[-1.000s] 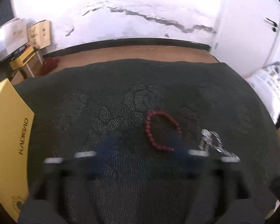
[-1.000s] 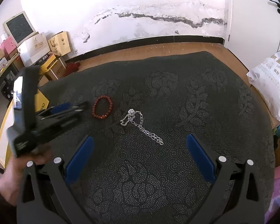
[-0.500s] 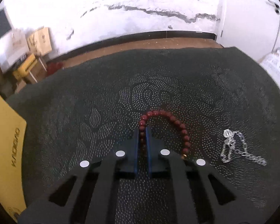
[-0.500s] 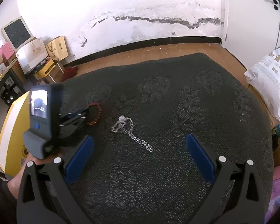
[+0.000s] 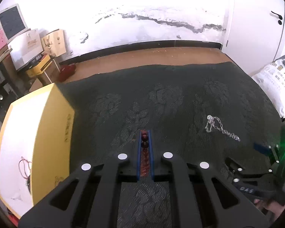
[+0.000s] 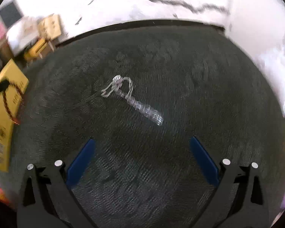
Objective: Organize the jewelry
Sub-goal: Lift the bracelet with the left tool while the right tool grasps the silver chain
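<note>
Left gripper (image 5: 144,133) is closed on the red bead bracelet (image 5: 144,142): beads sit pinched between the blue pads, and in the right wrist view the rest of the loop hangs free over the yellow box (image 6: 3,102) at the left edge of the dark patterned cloth (image 5: 180,98). It's lifted clear of the cloth.

Right gripper (image 6: 141,152) is wide open with nothing in it, above the cloth, pointed at the silver chain (image 6: 131,96). The chain lies loose near the cloth's middle, one end bunched, the other trailing toward the near right. That view is motion-blurred, so I can't tell its height above the chain.

Risks, my read:
- The bracelet is held by only a few beads. They're round and can roll out of the pads, and a swinging loop could snag the box edge or land outside it.
- The box top looks closed from here; can't tell if there's an opening. If not, the bracelet just sits on top and may slide off.
- The chain is thin and flat on textured fabric. The pads may close over it without catching it, pinch cloth, or drag it into a tangle.
- Both grippers are close; the right one shows at the left view's edge, so they could collide.
</note>
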Motion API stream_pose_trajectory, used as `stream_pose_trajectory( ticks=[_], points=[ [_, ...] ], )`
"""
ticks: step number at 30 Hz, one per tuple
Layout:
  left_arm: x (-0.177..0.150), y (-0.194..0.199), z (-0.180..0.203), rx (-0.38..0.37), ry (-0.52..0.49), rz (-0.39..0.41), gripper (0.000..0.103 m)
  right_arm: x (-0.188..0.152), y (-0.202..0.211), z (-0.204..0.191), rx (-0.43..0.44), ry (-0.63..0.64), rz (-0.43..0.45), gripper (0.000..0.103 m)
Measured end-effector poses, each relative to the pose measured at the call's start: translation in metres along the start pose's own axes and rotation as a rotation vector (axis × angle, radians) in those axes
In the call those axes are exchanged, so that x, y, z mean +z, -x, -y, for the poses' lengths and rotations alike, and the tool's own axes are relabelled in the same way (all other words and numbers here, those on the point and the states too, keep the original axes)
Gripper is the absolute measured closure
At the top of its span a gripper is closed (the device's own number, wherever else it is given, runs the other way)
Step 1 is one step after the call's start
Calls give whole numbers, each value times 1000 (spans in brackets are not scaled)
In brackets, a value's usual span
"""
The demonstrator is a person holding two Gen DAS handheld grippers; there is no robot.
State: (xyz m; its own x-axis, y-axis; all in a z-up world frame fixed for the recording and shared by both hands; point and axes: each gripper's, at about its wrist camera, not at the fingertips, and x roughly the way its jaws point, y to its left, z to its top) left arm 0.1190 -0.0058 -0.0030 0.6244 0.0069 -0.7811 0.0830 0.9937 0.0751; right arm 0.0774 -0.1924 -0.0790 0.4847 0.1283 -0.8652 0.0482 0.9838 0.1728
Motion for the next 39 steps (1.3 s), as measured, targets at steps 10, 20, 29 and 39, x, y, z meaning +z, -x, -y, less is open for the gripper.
stream_pose_trajectory(
  ticks=[10, 20, 29, 39],
  points=[
    [2, -17, -16, -71, 49, -50, 96, 19, -34, -43, -107, -53, 63, 5],
    [4, -13, -47, -60, 101, -27, 96, 37, -59, -79, -147, 20, 123, 15],
    [5, -11, -50, -68, 96, -31, 96, 50, -55, -68, -74, 146, 123, 94],
    [10, 0, -51, -78, 85, -29, 96, 68, 9, -63, 49, 153, 116, 96]
  ],
)
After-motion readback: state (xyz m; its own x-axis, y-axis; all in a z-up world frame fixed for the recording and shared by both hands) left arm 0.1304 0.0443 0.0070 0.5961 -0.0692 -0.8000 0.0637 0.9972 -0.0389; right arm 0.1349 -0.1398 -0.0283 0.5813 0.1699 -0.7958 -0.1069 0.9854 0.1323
